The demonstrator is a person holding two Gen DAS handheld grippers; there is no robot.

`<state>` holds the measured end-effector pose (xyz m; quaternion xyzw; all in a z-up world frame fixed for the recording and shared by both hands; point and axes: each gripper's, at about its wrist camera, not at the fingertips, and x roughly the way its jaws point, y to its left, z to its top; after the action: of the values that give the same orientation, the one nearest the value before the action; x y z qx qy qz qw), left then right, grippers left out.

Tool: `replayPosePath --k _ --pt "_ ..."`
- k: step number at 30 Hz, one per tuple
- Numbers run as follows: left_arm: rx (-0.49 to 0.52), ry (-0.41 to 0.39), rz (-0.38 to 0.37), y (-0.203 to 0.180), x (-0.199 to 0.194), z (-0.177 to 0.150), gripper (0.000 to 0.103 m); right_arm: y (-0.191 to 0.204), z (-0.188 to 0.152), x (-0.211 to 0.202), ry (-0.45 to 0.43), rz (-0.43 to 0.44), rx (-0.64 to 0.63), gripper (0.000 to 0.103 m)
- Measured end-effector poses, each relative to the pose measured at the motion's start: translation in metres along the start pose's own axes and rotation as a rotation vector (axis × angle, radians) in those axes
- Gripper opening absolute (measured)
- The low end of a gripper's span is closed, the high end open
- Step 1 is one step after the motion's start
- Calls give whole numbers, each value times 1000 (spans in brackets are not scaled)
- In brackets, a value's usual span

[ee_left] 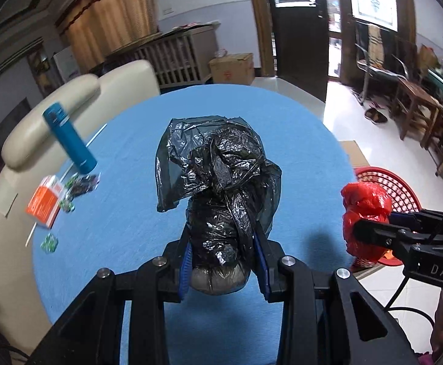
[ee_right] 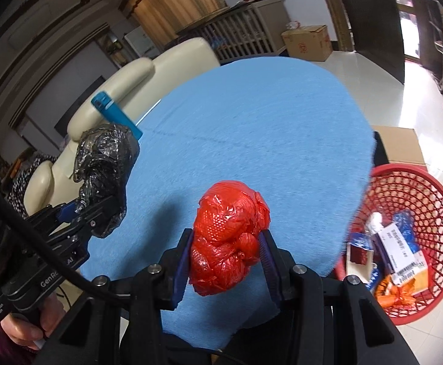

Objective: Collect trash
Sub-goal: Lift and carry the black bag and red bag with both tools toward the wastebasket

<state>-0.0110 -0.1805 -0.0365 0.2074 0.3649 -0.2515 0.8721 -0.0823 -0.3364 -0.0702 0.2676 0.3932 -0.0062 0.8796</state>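
The left gripper (ee_left: 223,261) has its jaws closed part way around a crumpled black plastic bag (ee_left: 218,182); both blue pads (ee_left: 262,261) press on the lower, narrow part of the bag, and the loose top spreads above them toward 12 o'clock. A grey rounded part of the bundle shows under the jaws. The right gripper (ee_right: 227,258) also has its jaws part way closed, pinching a knotted red plastic bag (ee_right: 230,237) from both sides, so the bag fills the gap between the fingers. Both bags are held above the round table with the blue cloth (ee_right: 267,127). In the left wrist view, a blue bottle (ee_left: 69,140) stands at 10 o'clock, an orange and white box (ee_left: 46,200) lies at 9 o'clock with small green wrappers (ee_left: 49,243) near it. In the right wrist view, a red mesh basket (ee_right: 434,206) stands on the floor at 3 o'clock, beside the table edge, with boxes and papers inside. A cream sofa (ee_right: 148,73) is behind the table at 10 o'clock.
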Motion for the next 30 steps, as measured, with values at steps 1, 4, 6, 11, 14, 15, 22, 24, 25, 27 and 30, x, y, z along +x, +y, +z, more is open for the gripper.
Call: replayPosePath --k 1,4,6,11,14,15,22,24,25,27,30 --pt "16 -4 -3 -6 -1 2 37 -4 0 -3 -6 -1 8 45" --pt "57 -13 -15 -24 -3 6 37 -20 -2 -15 -28 -5 37 45" --pt "84 -17 -21 -35 -5 9 37 -29 -3 -21 -41 -9 58 45" --pt "149 -22 -39 -62 -8 13 37 -54 -7 -37 -73 -20 113 46" --pt "194 -27 -51 -80 -10 15 37 -71 -12 -48 -93 -31 146 46" --pt "205 -27 -56 -85 -11 15 37 -77 -14 -52 -99 -33 159 46" --pt "293 -20 -97 -126 -9 23 37 -114 -23 -73 -142 -61 240 46" --pt "312 -17 -110 -137 -8 25 37 -124 -27 -79 -151 -68 264 46" --pt "320 -12 -123 -142 -8 25 37 -130 -29 -81 -155 -71 276 46" --pt "336 -6 -140 -151 -7 26 37 -139 -31 -87 -165 -81 299 46" --pt "362 5 -165 -166 -3 28 37 -154 -37 -94 -176 -92 332 46"
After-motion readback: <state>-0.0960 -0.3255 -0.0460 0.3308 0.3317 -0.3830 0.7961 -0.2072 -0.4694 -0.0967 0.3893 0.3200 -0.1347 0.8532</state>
